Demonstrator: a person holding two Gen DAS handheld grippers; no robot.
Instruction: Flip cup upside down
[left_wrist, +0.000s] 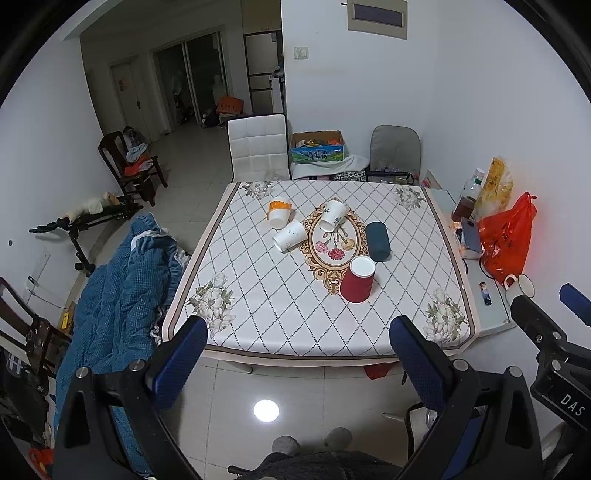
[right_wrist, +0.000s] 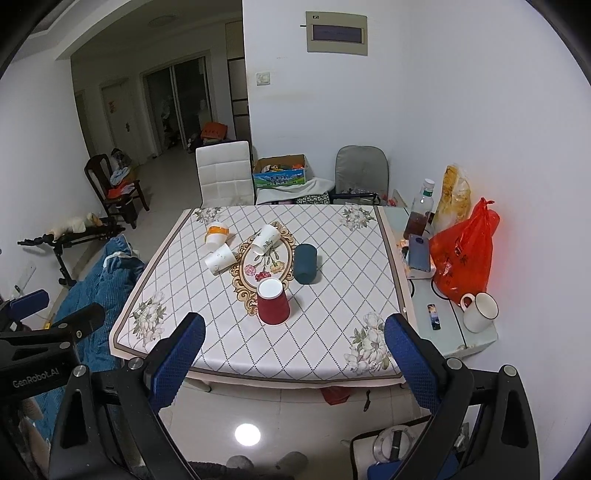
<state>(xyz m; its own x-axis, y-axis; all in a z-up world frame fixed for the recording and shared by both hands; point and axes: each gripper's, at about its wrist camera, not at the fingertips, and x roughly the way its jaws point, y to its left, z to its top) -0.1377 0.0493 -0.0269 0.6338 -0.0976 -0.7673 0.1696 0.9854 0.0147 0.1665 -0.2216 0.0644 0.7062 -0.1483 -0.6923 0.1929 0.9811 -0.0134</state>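
Several cups lie on the patterned tablecloth (left_wrist: 280, 317) (right_wrist: 314, 339). A red cup (left_wrist: 356, 282) (right_wrist: 273, 306) stands upside down, white base up, nearest to me. Behind it a dark teal cup (left_wrist: 377, 240) (right_wrist: 305, 264) lies on its side. Two white cups (left_wrist: 290, 236) (left_wrist: 333, 216) and an orange-banded cup (left_wrist: 278, 214) lie tipped over farther back. My left gripper (left_wrist: 299, 350) is open and empty, held over the floor before the table's near edge. My right gripper (right_wrist: 293, 332) is open too, level with it and short of the red cup.
A glass side table on the right carries a white mug (left_wrist: 521, 288) (right_wrist: 480, 312), a red plastic bag (right_wrist: 463, 258), a phone and a bottle. A white chair (left_wrist: 256, 147) stands behind the table. A blue blanket (left_wrist: 118, 295) covers seating at the left.
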